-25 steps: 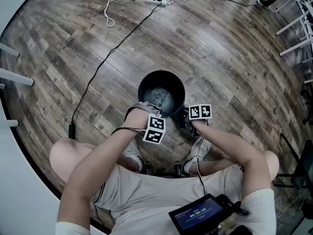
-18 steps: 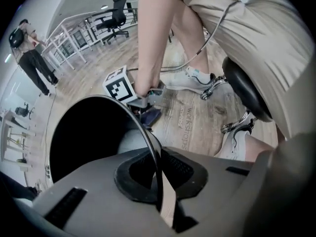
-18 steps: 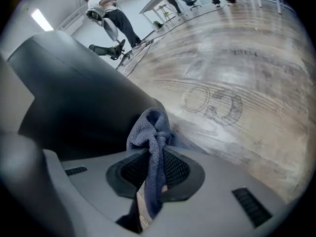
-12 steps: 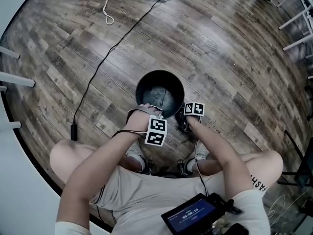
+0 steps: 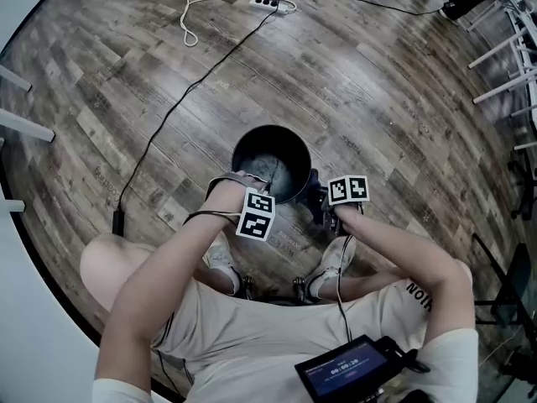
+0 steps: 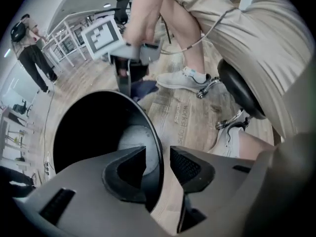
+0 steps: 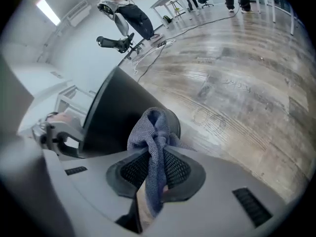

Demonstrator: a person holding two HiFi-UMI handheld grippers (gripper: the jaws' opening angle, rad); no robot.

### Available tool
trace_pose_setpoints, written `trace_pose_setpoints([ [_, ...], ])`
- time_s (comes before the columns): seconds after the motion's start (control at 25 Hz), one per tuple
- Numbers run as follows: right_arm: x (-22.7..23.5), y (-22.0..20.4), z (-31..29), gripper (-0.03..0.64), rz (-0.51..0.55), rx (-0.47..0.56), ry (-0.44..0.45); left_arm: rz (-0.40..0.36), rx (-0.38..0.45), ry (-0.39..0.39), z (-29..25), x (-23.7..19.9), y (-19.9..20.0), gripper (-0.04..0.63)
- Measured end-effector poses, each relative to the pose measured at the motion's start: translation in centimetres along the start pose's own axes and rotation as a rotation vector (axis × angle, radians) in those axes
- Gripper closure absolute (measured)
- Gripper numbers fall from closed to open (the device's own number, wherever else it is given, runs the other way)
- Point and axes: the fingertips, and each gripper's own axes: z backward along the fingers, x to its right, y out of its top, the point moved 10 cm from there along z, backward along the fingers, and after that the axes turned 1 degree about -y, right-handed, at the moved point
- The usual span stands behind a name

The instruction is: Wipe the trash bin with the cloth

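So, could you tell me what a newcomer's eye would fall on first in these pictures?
The black trash bin stands mid-floor, just in front of the seated person's shoes. The left claw straddles its near rim, its jaws having just been opening with the rim between them. The right claw, at the bin's outer wall, is shut on a blue cloth.

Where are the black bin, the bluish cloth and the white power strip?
Round black trash bin (image 5: pixel 252 145): head view, dark inner wall.
Blue-grey woven cloth (image 7: pixel 154 132): right gripper view, bunched upper fold.
White plastic power strip (image 5: pixel 273 2): head view, middle of its body.
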Motion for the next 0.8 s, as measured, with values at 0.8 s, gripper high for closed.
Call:
trace_pose_setpoints([
  [0.8,-2.8,-1.6,-0.2,0.557,0.051,0.032,0.093,-0.107,-0.077,0.070,-2.3,0.8,1.2,0.560],
])
